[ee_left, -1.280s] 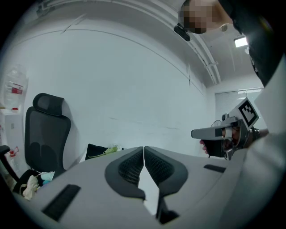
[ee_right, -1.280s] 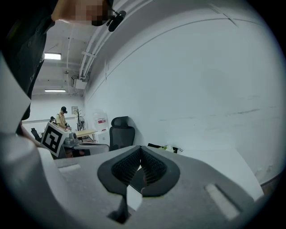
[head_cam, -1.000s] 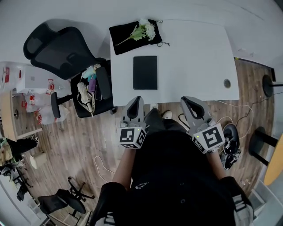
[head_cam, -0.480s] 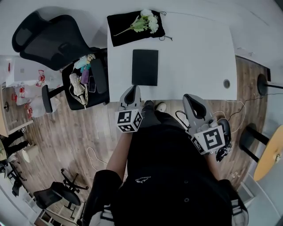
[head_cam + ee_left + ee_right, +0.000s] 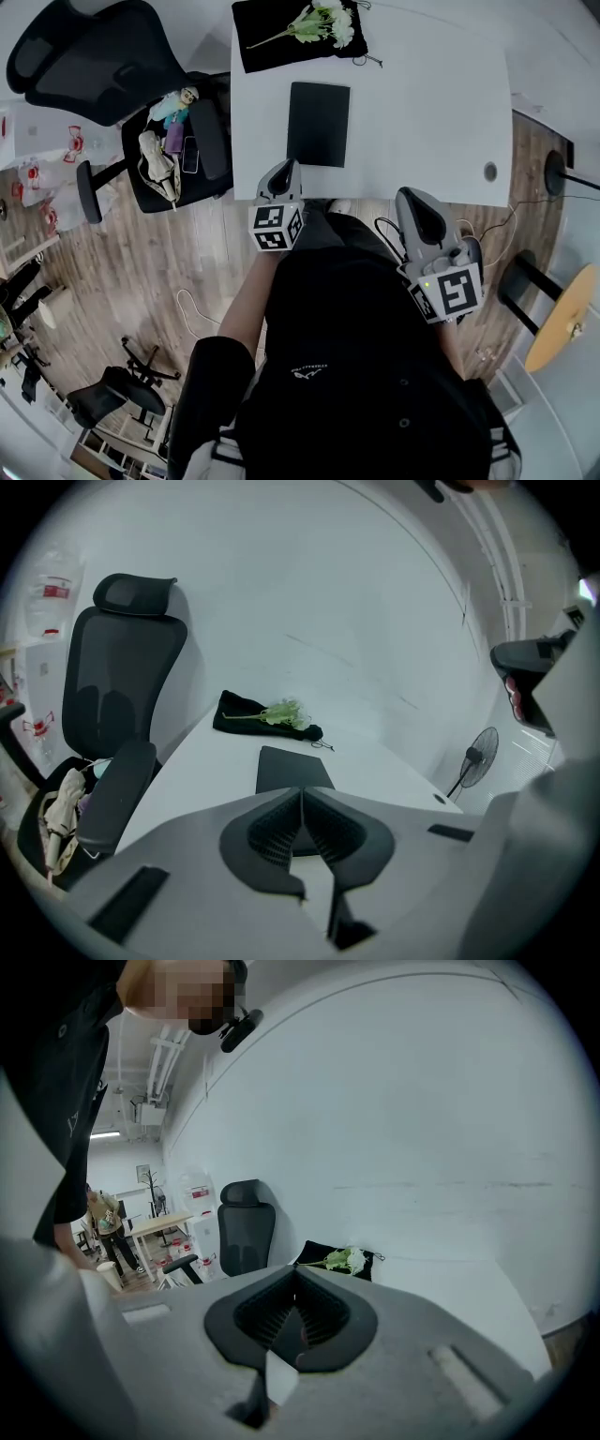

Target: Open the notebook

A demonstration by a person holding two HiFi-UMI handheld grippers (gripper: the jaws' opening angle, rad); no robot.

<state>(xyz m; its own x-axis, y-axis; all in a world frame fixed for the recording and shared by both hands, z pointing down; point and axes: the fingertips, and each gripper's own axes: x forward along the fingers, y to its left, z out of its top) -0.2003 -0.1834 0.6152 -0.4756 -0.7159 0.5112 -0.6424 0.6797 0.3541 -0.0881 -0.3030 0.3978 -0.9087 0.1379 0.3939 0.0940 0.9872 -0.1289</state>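
The notebook [image 5: 319, 124] is lying flat and closed on the white desk [image 5: 441, 103], a dark slab sitting left of centre with one short end close to the desk's near edge. Nothing is opened yet, so the task is only just getting under way.

The left gripper [image 5: 284, 169] is hanging right at that near edge, tip pointing down toward the notebook's near end. Its own view is showing the jaws pressed together with nothing between them, and the black cover filling the space just beyond the tips. From above, tip and cover are overlapping, but whether they are actually touching I cannot tell.

The right gripper [image 5: 415, 199] is waiting off the near edge, over by the person's right side and well apart from the notebook. Its jaws are also looking clenched and empty. Its view is taking in the far left corner of the desk, where a black cloth [image 5: 281, 42] is carrying a sprig of white flowers [image 5: 328, 21].

Off the left edge an office chair [image 5: 84, 66] is standing with odds and ends piled on its seat – none of it is in the way.

So what is left is everything: getting a jaw at the cover's edge, lifting it and folding it over. By my reckoning the left gripper is best placed, though clenched jaws will either be wedging under the cover or needing to part first to pinch it
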